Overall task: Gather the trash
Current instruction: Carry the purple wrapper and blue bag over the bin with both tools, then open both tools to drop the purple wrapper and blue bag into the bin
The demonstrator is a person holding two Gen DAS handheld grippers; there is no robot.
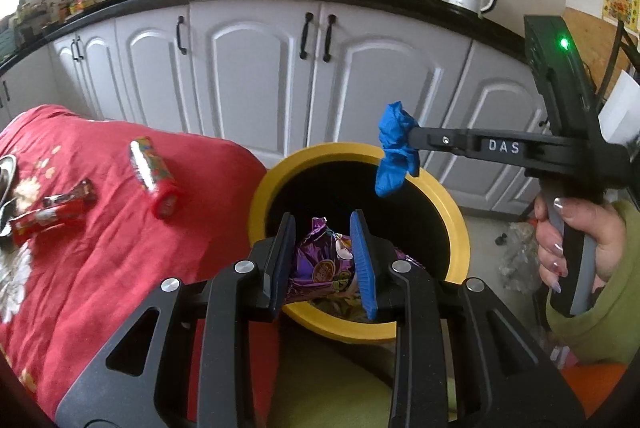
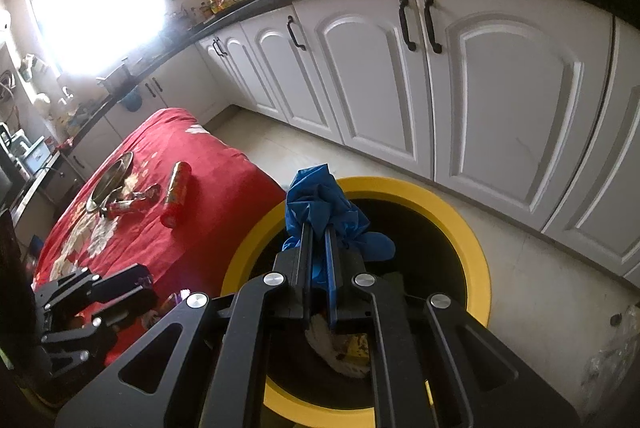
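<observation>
A yellow-rimmed bin point(image 1: 460, 228) stands on the floor beside the red-covered table point(image 1: 100, 268); it also shows in the right wrist view point(image 2: 476, 248). My left gripper point(image 1: 323, 224) is over the bin's near side, shut on a purple snack wrapper point(image 1: 324, 264). My right gripper point(image 2: 318, 228) is shut on a crumpled blue glove point(image 2: 320, 200) and holds it above the bin's opening; the glove also shows in the left wrist view point(image 1: 394, 148). On the table lie a red snack tube point(image 1: 154, 172) and red candy wrappers point(image 1: 52, 216).
White kitchen cabinets point(image 1: 260, 76) with a black counter stand behind the bin. A metal dish point(image 2: 110, 180) sits on the table. A clear plastic bag point(image 1: 516, 252) lies on the floor right of the bin. Trash lies inside the bin point(image 2: 340, 352).
</observation>
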